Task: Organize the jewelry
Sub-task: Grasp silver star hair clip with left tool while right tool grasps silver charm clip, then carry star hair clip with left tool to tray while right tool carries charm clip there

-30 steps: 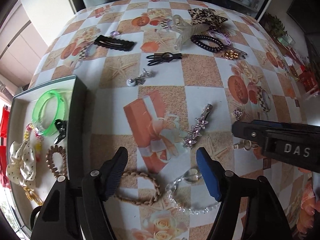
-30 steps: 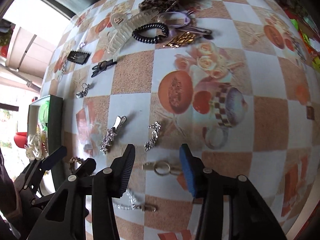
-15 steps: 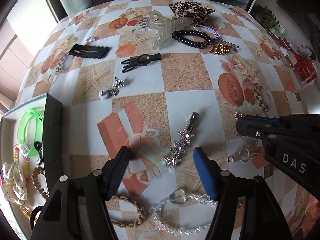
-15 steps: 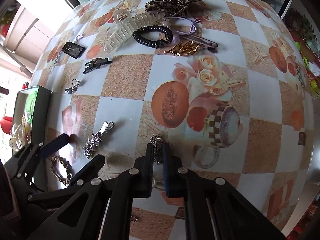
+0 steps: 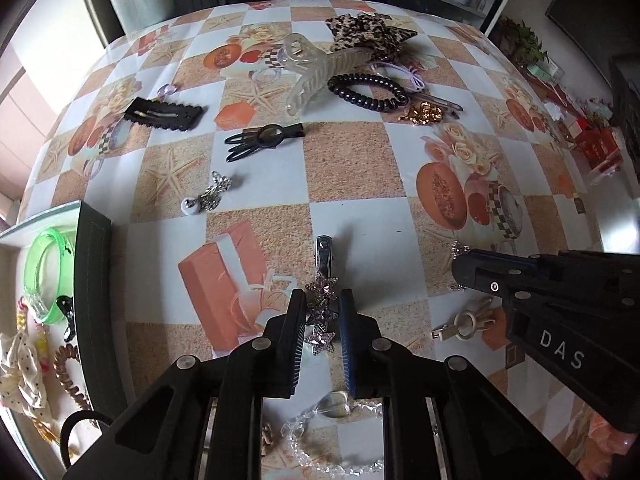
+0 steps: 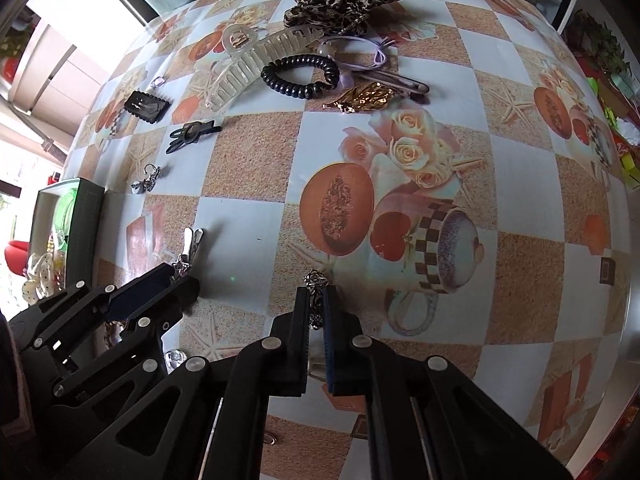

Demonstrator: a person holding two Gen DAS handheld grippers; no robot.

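Your left tongs (image 5: 323, 322) have just been closing, and the star hair clip (image 5: 322, 300) now sits clamped between them on the table (image 5: 352, 168). Its long axis runs straight away from you, in line with the fingers: the rhinestone stars lie between the pads, and the plain metal tail points ahead, past the fingertips. Behind those tongs, nearest you, lies a clear bead bracelet (image 5: 332, 440) with a heart charm.

Your right tongs (image 6: 317, 308) are pressed together on a small silver filigree clip (image 6: 316, 292); it too lies lengthwise along the fingers, its far tip poking out beyond them.

To your left, the tray (image 5: 94, 280) holds a green bangle (image 5: 48, 264), a polka-dot bow (image 5: 20, 376) and a tan spiral tie (image 5: 70, 376).

Farther out lie a small silver earring (image 5: 206, 198), a black duckbill clip (image 5: 264, 138) and a black snap clip (image 5: 164, 114). Beyond them sit a clear claw clip (image 5: 320, 70), a black coil tie (image 5: 366, 92), a gold leaf clip (image 5: 424, 114) and a leopard scrunchie (image 5: 366, 32).
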